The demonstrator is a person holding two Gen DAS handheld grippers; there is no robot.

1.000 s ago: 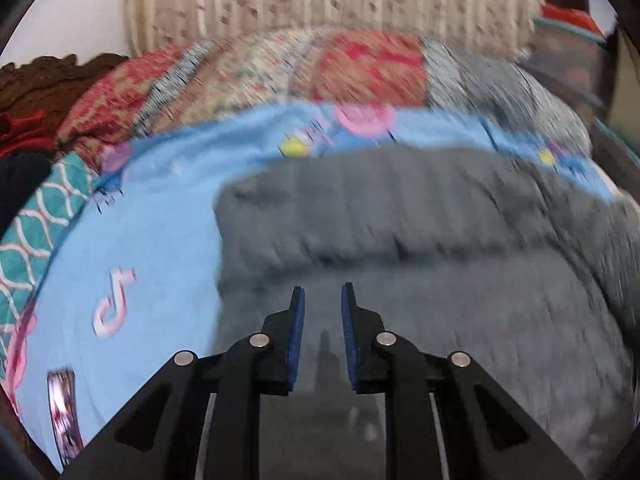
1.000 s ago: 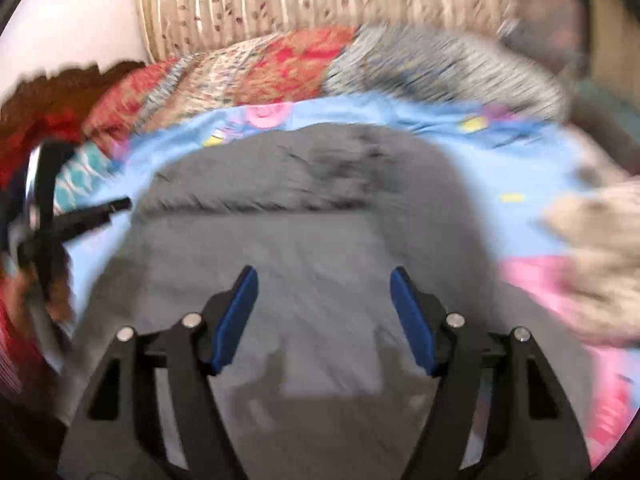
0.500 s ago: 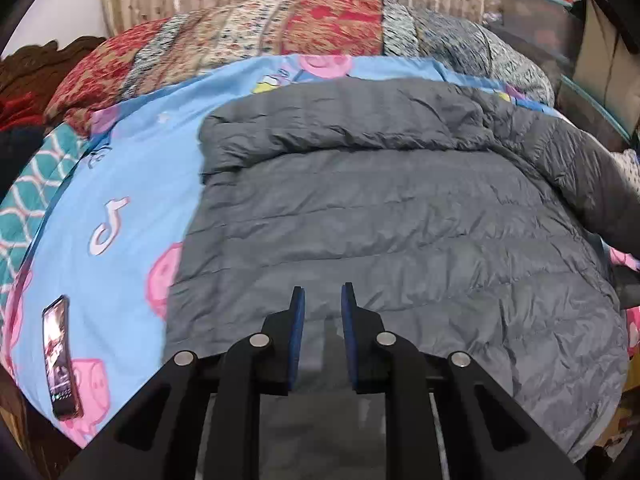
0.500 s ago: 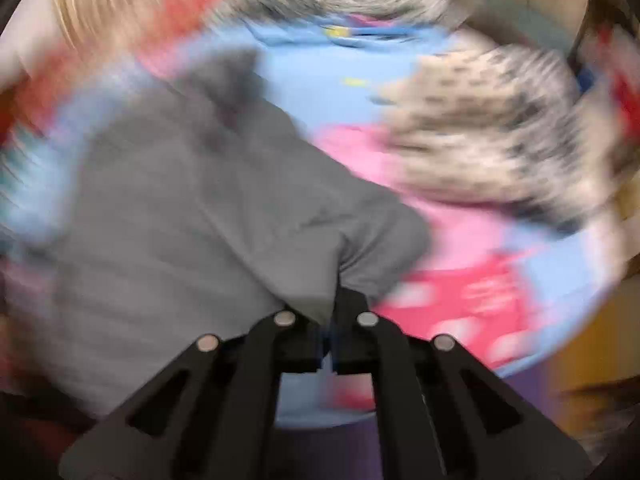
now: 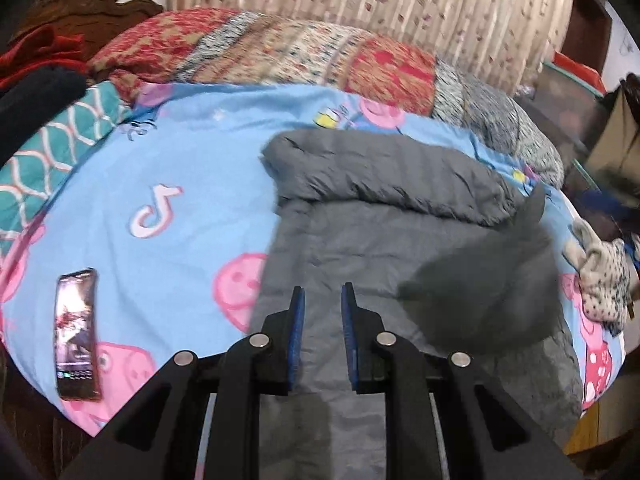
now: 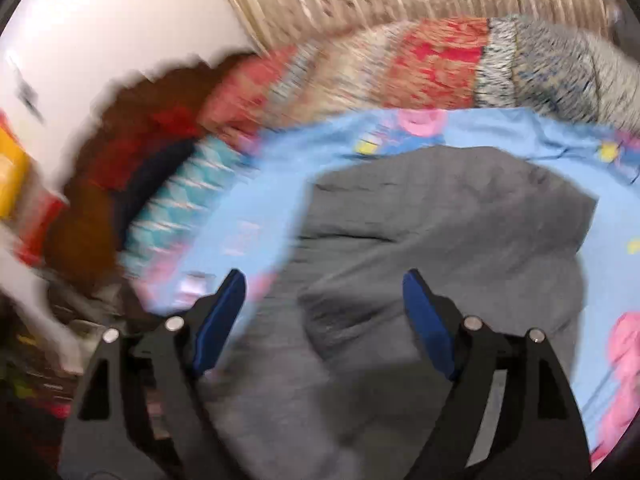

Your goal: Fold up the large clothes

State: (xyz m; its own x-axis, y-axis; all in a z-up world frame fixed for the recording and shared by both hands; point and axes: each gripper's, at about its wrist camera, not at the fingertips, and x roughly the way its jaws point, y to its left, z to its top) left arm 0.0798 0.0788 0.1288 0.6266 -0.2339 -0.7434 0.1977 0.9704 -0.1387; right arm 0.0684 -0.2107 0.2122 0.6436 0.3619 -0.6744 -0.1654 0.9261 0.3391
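Observation:
A grey padded jacket (image 5: 380, 248) lies on a blue cartoon-print bedsheet (image 5: 180, 184). Its right side is folded over onto the body as a blurred darker flap (image 5: 488, 300), and its far edge is rolled. My left gripper (image 5: 322, 300) hovers above the jacket's near part with a narrow gap between its blue pads and nothing between them. The jacket also shows in the blurred right wrist view (image 6: 440, 248). My right gripper (image 6: 324, 296) is wide open and empty above it.
A phone (image 5: 77, 328) lies on the sheet at the near left. A patterned quilt (image 5: 280, 56) is piled at the back before a striped curtain (image 5: 360, 0). A spotted soft item (image 5: 600, 280) sits at the right edge. Dark clothes (image 6: 120, 160) lie left.
My right gripper was shut on the jacket's right edge half a second ago; it has let go, opened wide and swung left. The jacket's right side now lies folded over.

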